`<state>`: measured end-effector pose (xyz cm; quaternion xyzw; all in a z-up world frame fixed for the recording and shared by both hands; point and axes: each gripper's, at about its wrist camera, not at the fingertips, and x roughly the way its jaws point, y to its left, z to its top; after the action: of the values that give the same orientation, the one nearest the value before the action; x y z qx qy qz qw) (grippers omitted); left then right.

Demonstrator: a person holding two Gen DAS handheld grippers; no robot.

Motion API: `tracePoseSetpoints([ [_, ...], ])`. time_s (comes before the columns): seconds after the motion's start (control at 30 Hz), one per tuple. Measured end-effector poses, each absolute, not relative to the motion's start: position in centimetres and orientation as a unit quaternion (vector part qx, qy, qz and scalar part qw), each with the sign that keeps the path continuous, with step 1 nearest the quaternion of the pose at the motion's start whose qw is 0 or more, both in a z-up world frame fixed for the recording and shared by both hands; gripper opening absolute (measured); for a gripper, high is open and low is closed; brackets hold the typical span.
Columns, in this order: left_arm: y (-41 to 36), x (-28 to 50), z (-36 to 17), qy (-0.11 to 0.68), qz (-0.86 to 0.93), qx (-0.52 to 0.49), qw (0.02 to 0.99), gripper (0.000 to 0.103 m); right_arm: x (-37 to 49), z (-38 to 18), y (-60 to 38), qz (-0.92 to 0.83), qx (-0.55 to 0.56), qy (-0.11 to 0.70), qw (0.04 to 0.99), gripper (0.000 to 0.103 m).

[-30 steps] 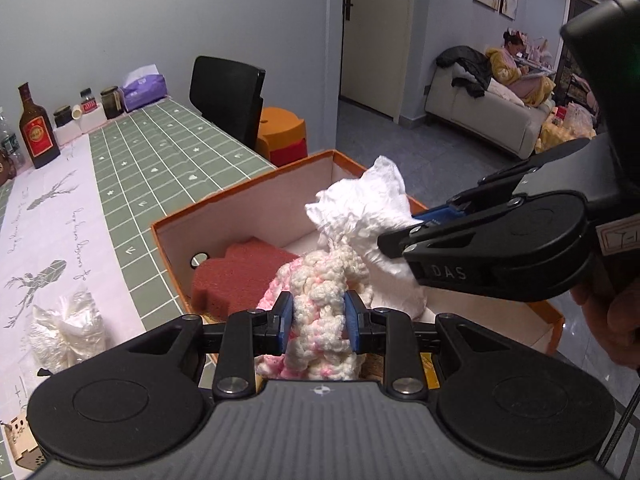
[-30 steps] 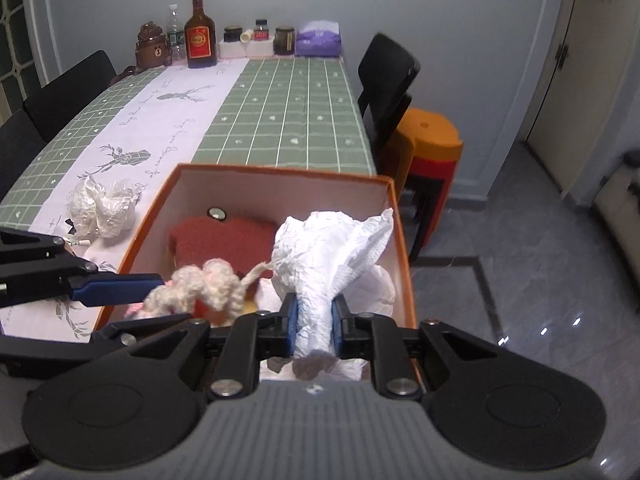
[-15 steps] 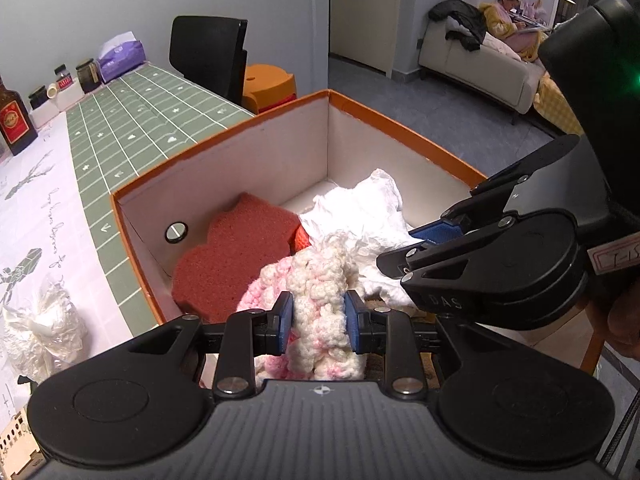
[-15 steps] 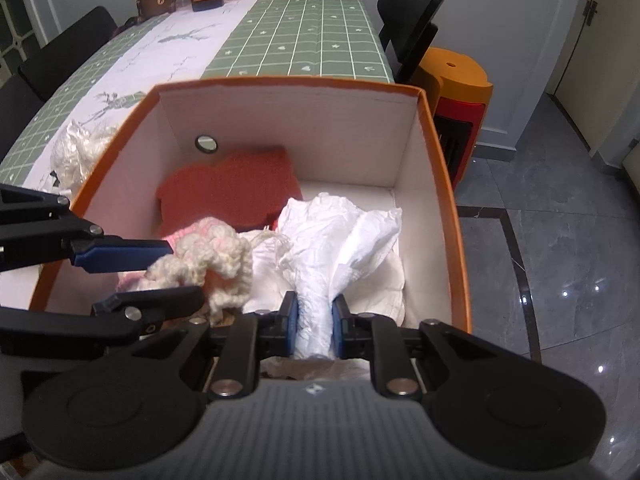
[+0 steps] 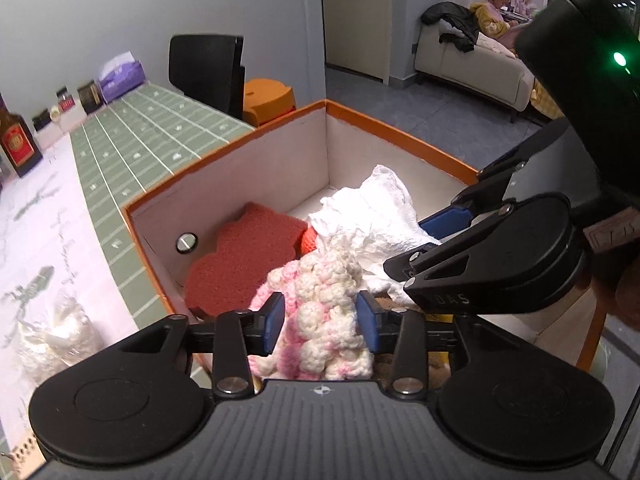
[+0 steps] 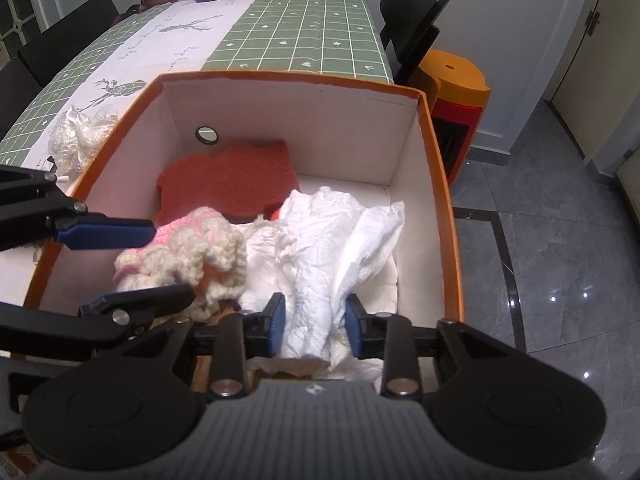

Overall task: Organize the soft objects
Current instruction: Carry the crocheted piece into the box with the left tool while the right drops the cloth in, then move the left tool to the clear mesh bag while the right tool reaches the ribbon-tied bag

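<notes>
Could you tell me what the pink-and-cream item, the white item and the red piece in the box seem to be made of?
Pink-and-cream item: chunky crocheted yarn, judging by its knobbly loops; matte.
White item: thin crinkled nonwoven or paper-like sheet, possibly a diaper; finely creased, slightly smooth.
Red piece: looks like sponge or foam, with a grainy porous face and cut wavy edge.
Box: appears to be cardboard, orange outside, plain white inside.

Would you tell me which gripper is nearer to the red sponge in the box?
Left. The left gripper, opening around the crocheted piece, sits beside the red sponge; the right gripper is farther, over the white cloth.
</notes>
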<state>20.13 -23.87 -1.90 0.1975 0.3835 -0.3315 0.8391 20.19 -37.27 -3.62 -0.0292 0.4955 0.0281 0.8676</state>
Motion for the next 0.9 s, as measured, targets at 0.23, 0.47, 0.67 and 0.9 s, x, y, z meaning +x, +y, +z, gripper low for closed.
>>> tracePoseSetpoints([
  [0.23,-21.2,17.8,0.6,0.34,-0.348,0.17,0.857,0.062,18.3,-0.6,-36.4,0.009,-0.043,0.463,0.885,0.06],
  [0.47,-15.9,14.9,3.2,0.285,-0.326,0.122,0.893,0.062,14.8,2.7,-33.6,0.004,-0.043,0.398,0.916,0.07],
  [0.67,-10.2,12.5,4.5,0.26,-0.268,0.095,0.923,0.062,11.8,4.0,-28.5,0.062,-0.031,0.355,0.932,0.071],
  [0.9,-4.1,10.5,3.9,0.271,-0.2,0.068,0.939,0.062,9.8,3.0,-22.5,0.134,-0.005,0.341,0.931,0.072],
])
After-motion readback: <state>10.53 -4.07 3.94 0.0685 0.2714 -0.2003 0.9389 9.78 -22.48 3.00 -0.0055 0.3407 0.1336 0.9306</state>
